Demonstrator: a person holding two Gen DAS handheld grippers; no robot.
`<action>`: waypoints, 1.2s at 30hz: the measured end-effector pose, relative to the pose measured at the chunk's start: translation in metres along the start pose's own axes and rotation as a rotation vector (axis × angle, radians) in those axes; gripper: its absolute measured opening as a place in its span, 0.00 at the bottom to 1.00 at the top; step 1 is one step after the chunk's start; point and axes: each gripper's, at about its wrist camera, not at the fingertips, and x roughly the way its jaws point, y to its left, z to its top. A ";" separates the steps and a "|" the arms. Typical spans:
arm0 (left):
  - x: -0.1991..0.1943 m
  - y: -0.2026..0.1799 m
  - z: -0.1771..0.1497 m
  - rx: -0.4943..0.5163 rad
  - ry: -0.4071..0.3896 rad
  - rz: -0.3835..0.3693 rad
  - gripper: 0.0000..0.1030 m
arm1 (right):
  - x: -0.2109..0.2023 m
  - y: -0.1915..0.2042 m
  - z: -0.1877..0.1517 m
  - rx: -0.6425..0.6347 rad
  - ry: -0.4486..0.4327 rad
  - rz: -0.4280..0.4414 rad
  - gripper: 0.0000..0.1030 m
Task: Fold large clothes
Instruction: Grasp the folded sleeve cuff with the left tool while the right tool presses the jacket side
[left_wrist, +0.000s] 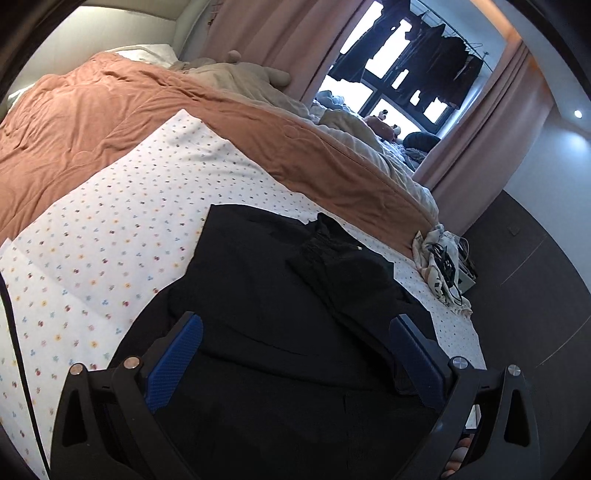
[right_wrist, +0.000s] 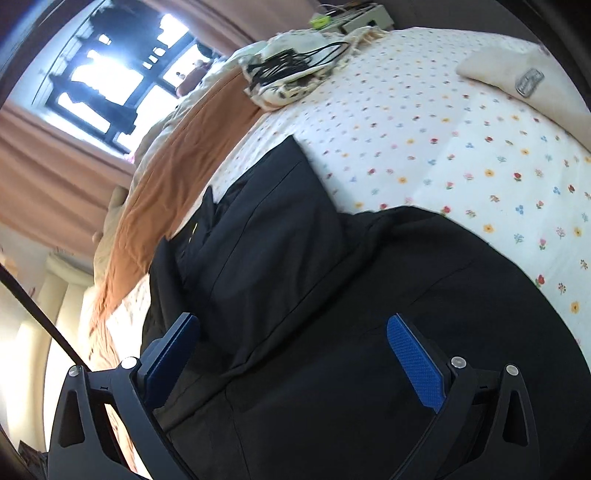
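Observation:
A large black garment (left_wrist: 280, 295) lies partly folded on the flowered white bedsheet (left_wrist: 110, 236). It also fills the lower half of the right wrist view (right_wrist: 332, 295). My left gripper (left_wrist: 295, 325) is open, its blue pads (left_wrist: 177, 362) wide apart just above the black cloth, holding nothing. My right gripper (right_wrist: 293, 325) is open too, its blue pads (right_wrist: 417, 365) spread over the same garment, empty.
An orange duvet (left_wrist: 110, 122) covers the far part of the bed. A bundle of cloth with black cables (right_wrist: 291, 70) sits at the bed's corner. A cream pillow (right_wrist: 524, 85) lies on the sheet (right_wrist: 424, 147). Pink curtains (left_wrist: 280, 40) and a window are beyond.

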 end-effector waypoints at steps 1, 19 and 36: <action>0.009 -0.006 0.005 0.013 0.013 -0.011 1.00 | 0.000 -0.003 0.000 0.022 -0.010 -0.001 0.99; 0.212 -0.054 0.037 0.277 0.271 0.117 0.85 | 0.029 -0.023 0.016 0.063 -0.016 -0.021 0.75; 0.302 -0.060 0.023 0.441 0.328 0.222 0.52 | 0.036 -0.025 0.022 0.074 -0.019 -0.026 0.75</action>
